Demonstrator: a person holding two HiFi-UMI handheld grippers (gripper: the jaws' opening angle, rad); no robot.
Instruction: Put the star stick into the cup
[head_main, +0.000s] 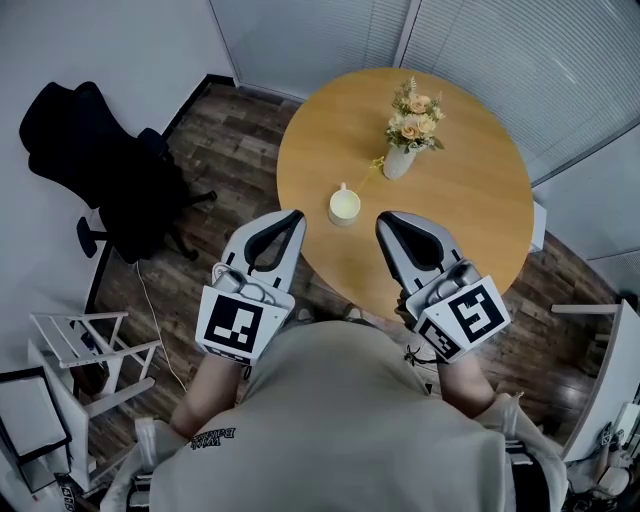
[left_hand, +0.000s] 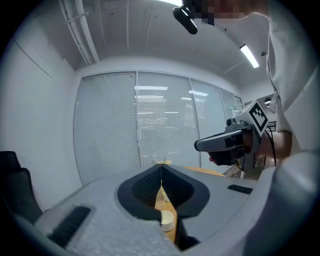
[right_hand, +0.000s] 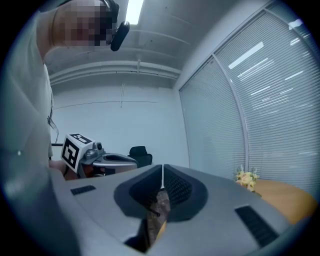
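Observation:
A small white cup (head_main: 344, 207) stands on the round wooden table (head_main: 470, 220), near its front edge. A thin yellow star stick (head_main: 375, 166) rests just left of the white vase of flowers (head_main: 408, 135), and I cannot tell whether it leans or lies flat. My left gripper (head_main: 296, 216) is held left of the cup, off the table's edge, jaws shut and empty. My right gripper (head_main: 383, 221) hovers just right of the cup, also shut and empty. In the left gripper view the cup (left_hand: 166, 220) shows low in the slit between the closed jaws.
A black office chair (head_main: 110, 170) stands on the dark wood floor at the left. A white rack (head_main: 85, 350) is at the lower left. Blinds cover the windows behind the table. The flowers (right_hand: 246, 177) appear at the right of the right gripper view.

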